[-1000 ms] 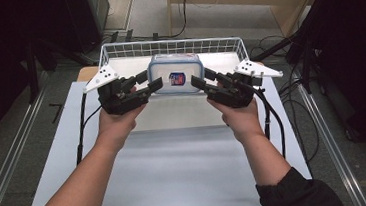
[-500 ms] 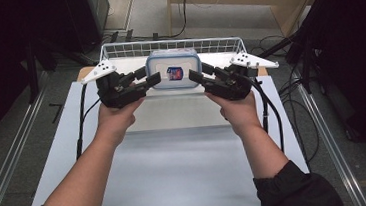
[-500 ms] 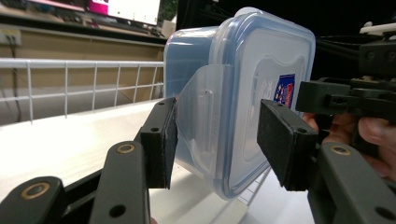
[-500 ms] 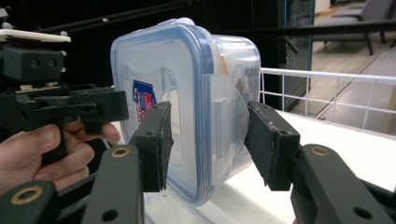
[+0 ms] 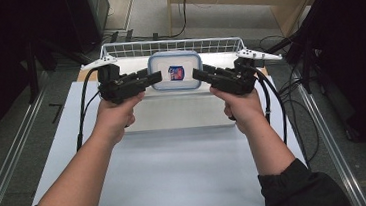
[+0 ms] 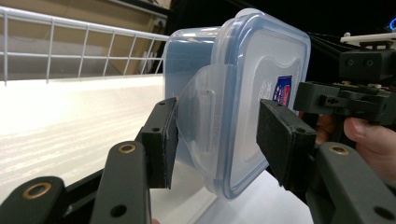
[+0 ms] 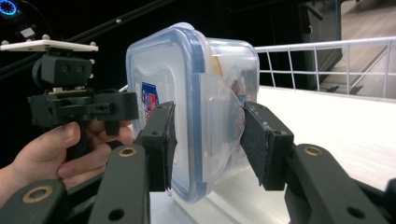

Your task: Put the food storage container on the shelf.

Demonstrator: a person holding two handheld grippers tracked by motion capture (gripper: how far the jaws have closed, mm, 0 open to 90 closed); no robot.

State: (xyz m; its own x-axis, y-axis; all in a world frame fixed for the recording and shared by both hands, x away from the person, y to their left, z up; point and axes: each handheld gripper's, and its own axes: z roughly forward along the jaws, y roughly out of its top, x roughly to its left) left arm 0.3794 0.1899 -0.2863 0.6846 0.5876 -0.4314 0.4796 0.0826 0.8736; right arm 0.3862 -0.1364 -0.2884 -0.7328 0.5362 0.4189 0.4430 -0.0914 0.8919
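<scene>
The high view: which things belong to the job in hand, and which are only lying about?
In the job: plastic container, held between left gripper and right gripper, over the wire basket.

Lying about: cables beside the table.

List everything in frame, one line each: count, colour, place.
Food container: 1, clear with blue-rimmed lid and a small blue-red label, in the wire basket, between the two tongs.
Wire basket: 1, white, far end of the table.
Table: 1, white top, centre of the high view.
Cables: several, black, on the floor to the right of the table.
Left tongs: 1, black, jaws open astride the container's left side latch.
Right tongs: 1, black, jaws open astride the right side latch.
Hands: 2, left and right, each holding its tongs.
</scene>
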